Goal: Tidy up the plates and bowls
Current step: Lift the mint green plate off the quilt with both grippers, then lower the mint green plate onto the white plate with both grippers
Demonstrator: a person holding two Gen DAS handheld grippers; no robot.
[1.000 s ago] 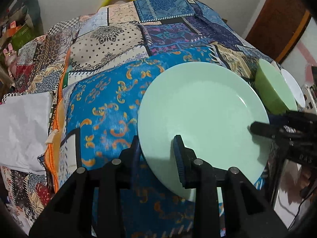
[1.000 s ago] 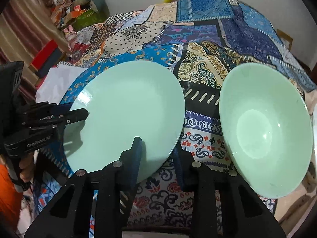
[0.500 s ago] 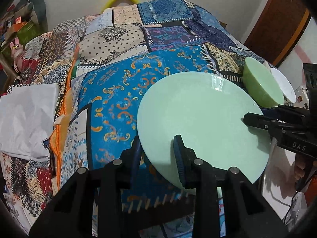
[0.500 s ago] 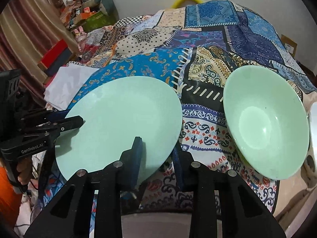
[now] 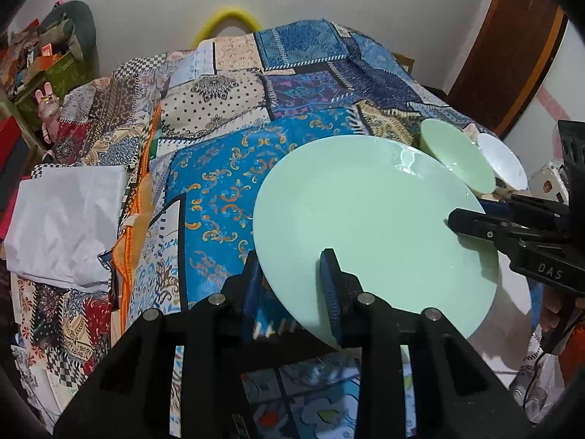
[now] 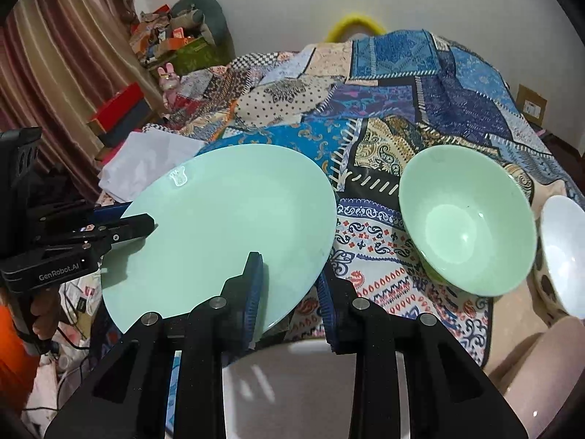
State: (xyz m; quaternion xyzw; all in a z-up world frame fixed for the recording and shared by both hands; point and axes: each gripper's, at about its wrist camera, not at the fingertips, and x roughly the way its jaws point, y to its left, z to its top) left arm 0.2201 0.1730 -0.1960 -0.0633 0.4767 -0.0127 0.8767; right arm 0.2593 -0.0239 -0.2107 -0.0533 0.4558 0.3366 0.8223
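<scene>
Both tongs clamp the same green plate (image 5: 369,226). The left gripper (image 5: 292,278) bites its near rim from one side, one pad on top and one beneath. The right gripper (image 6: 289,285) bites the rim from the opposite side the same way. The plate hangs tilted above the quilt (image 5: 226,117), clear of the cloth as far as I can judge.

Beside the plate, on its right, a green bowl (image 6: 464,219) sits on the quilt, and a white bowl (image 6: 565,252) sits just beyond that. Nothing is stacked yet, so the task looks barely begun.

Only the left view shows the white cloth (image 5: 65,219) fully, left of the plate. Only the right view shows inside both bowls: empty.
</scene>
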